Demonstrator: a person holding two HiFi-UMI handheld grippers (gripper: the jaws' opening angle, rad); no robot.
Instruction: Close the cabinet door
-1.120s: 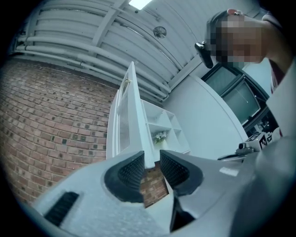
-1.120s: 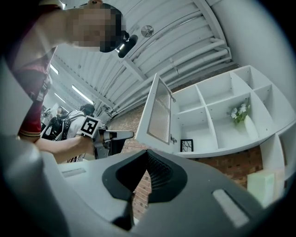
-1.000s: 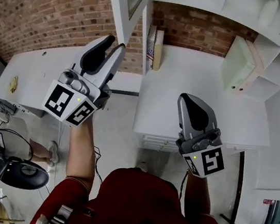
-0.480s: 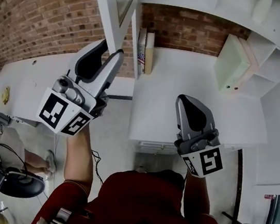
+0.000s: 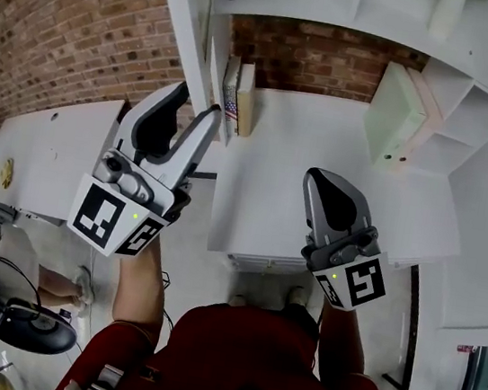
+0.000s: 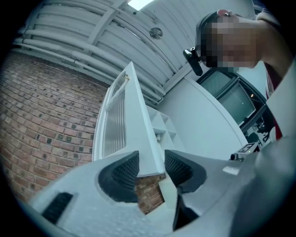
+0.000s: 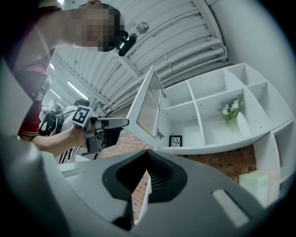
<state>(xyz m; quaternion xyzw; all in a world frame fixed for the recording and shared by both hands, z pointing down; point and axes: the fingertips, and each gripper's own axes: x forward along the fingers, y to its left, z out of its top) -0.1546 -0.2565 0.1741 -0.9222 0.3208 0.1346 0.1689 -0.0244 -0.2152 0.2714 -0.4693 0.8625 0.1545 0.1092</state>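
Observation:
The white cabinet door (image 5: 183, 8) with a ribbed glass panel stands swung out from the wall cabinet (image 5: 346, 0) above the desk. My left gripper (image 5: 200, 101) is just below the door's lower corner, and its jaws are opening. In the left gripper view the door (image 6: 134, 115) runs down between the pads (image 6: 121, 170) of the left gripper (image 6: 148, 163), with a small gap showing on the right side. My right gripper (image 5: 327, 176) hovers over the desk, shut and empty. In the right gripper view the right gripper (image 7: 148, 175) points at the open door (image 7: 150, 104).
A white desk (image 5: 321, 165) lies under the cabinet, with books (image 5: 236, 97) against the brick wall and a pale green binder (image 5: 393, 107) on the right. The shelves hold a framed picture (image 7: 175, 140) and a vase of flowers (image 7: 233, 113). A second white table (image 5: 52, 143) is at left.
The left gripper's jaws have spread wider. The door, the books and the desk have slid leftward in the head view. The right gripper has stayed shut.

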